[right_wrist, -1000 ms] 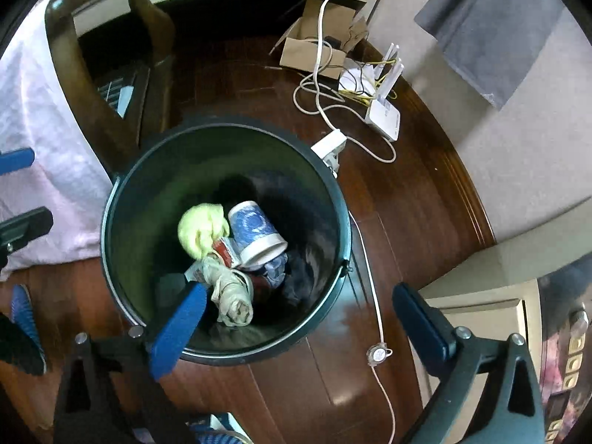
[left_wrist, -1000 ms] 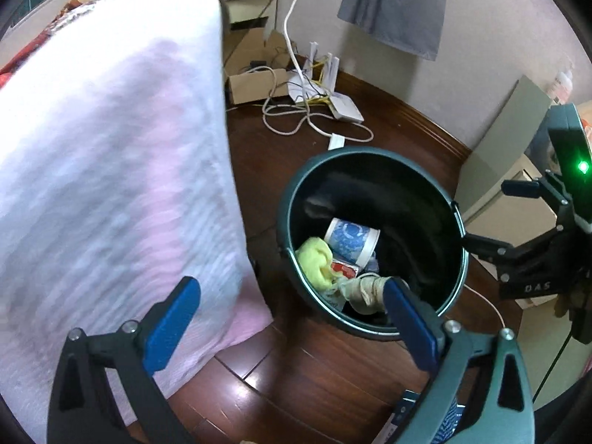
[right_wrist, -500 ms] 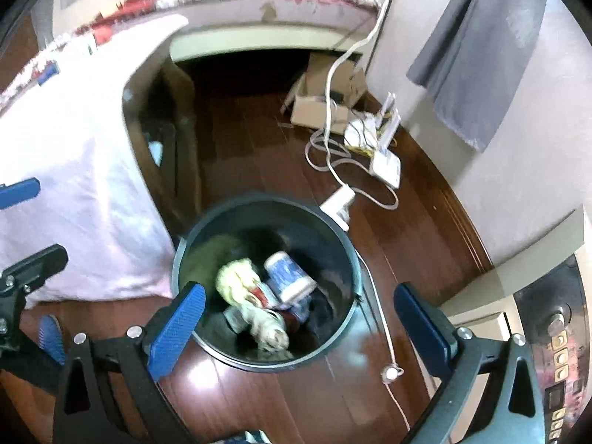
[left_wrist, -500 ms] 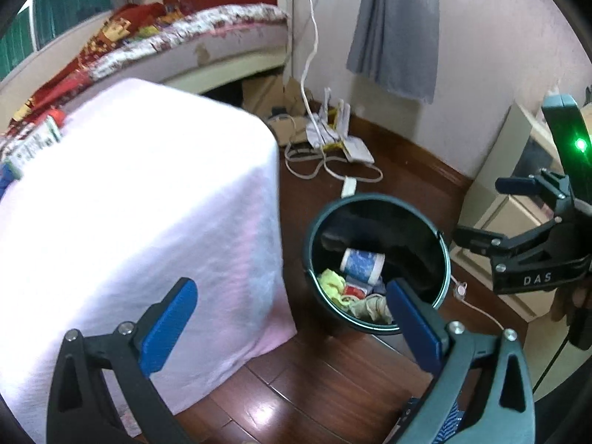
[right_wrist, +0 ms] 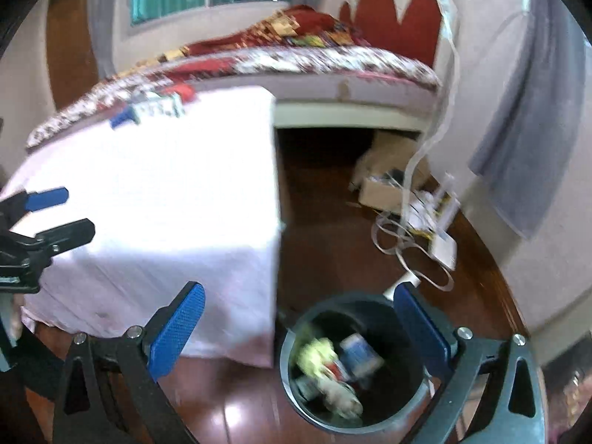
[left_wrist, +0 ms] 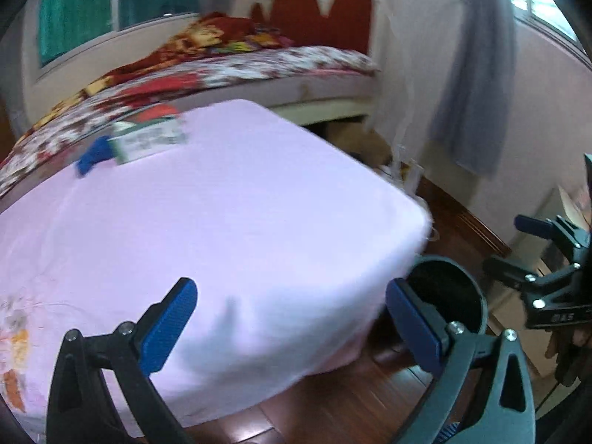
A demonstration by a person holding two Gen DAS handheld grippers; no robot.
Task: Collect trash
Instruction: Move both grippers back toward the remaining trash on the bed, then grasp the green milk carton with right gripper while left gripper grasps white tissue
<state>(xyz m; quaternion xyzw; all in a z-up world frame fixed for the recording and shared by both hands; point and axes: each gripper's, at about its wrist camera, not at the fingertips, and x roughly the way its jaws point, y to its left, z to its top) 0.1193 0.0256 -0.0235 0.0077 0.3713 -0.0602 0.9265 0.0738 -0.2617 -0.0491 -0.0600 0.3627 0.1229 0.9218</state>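
The dark round trash bin (right_wrist: 285, 366) stands on the wooden floor by the corner of the cloth-covered table (right_wrist: 166, 203). Inside it lie a yellow-green wad (right_wrist: 318, 351), a blue-and-white cup (right_wrist: 360, 351) and a beige wad (right_wrist: 342, 397). My right gripper (right_wrist: 296, 314) is open and empty, held high above the bin's left side. My left gripper (left_wrist: 290, 307) is open and empty over the near edge of the table (left_wrist: 240, 222). Its right finger hides part of the bin (left_wrist: 444, 277). A white-and-green box (left_wrist: 148, 138) and a blue item (left_wrist: 92, 153) lie at the table's far edge.
A bed (right_wrist: 314, 59) with a patterned cover runs behind the table. White cables and a router (right_wrist: 425, 229) lie on the floor near a cardboard box (right_wrist: 384, 188). A grey cloth (left_wrist: 477, 85) hangs on the wall. The right gripper (left_wrist: 547, 259) shows at the left view's right edge.
Both grippers have risen and tilted up away from the bin. The bin now looks smaller and lower, and the table top and the bed have come into view. Both stay open.
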